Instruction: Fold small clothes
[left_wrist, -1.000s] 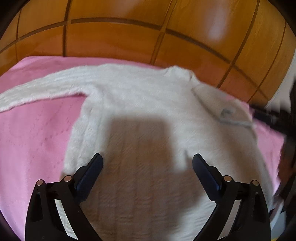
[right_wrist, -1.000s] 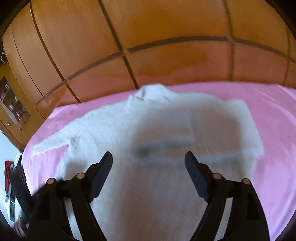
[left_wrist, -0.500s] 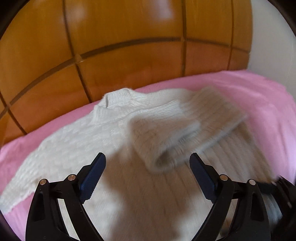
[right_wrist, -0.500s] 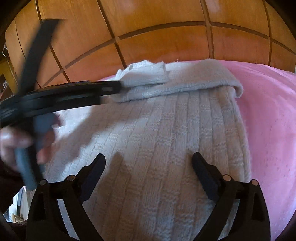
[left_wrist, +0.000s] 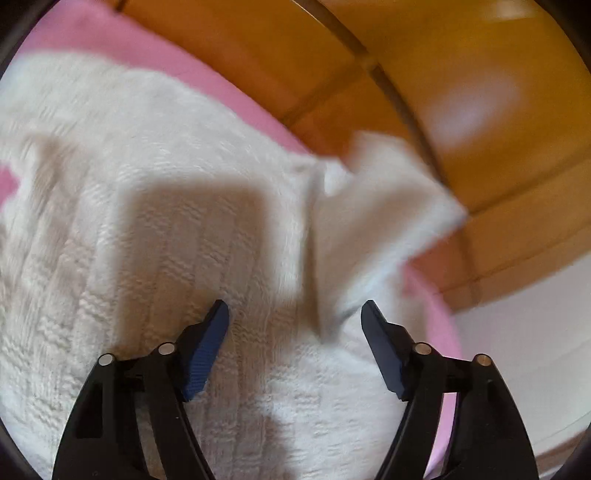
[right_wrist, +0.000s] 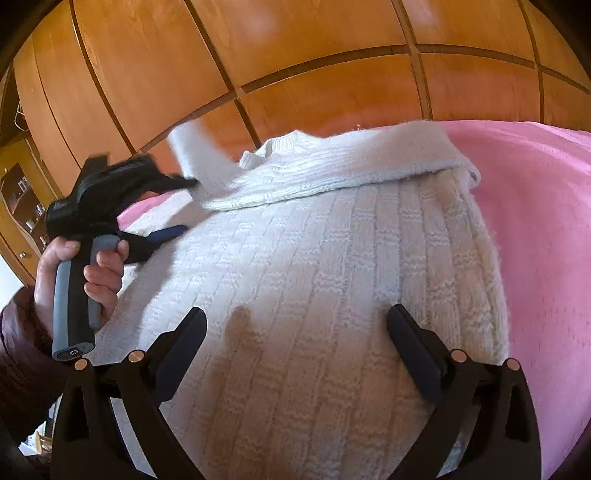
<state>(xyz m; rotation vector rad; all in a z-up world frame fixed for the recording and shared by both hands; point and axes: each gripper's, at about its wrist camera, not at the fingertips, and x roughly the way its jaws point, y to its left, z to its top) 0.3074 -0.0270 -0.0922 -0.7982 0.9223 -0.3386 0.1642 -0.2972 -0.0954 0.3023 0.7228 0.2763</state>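
The main risk is at the left tongs (left_wrist: 294, 308): their jaws have just been closing but are apart, with nothing pinched. The loose sleeve (left_wrist: 388, 206) is a blurred flap raised ahead and to the right of their tips, not between the pads. If they shut where they are, they would likely bite the ribbed chest below them or take too much knit, and the sleeve would drop back crooked. A fast swing could also drag the body off its flat lie and undo the folded sleeve (right_wrist: 351, 166), which lies across the chest well ahead of the right tongs (right_wrist: 297, 314). The right tongs stand wide, their jaws having just been opening. They hold nothing, so nothing pins the hem if the cloth is tugged from the other side. The hand (right_wrist: 74, 273) carrying the left tongs is near the sweater's left edge, and a finger could snag the fluffy yarn. The sweater (right_wrist: 332, 258) is white, thick and fuzzy, with vertical ribbed bands. It lies face up on a pink cover (right_wrist: 535, 221), right under and ahead of both tongs, with its collar (right_wrist: 280, 147) at the far end towards the wood panels (right_wrist: 295, 55). Its right edge looks straight, while its left side is partly hidden.
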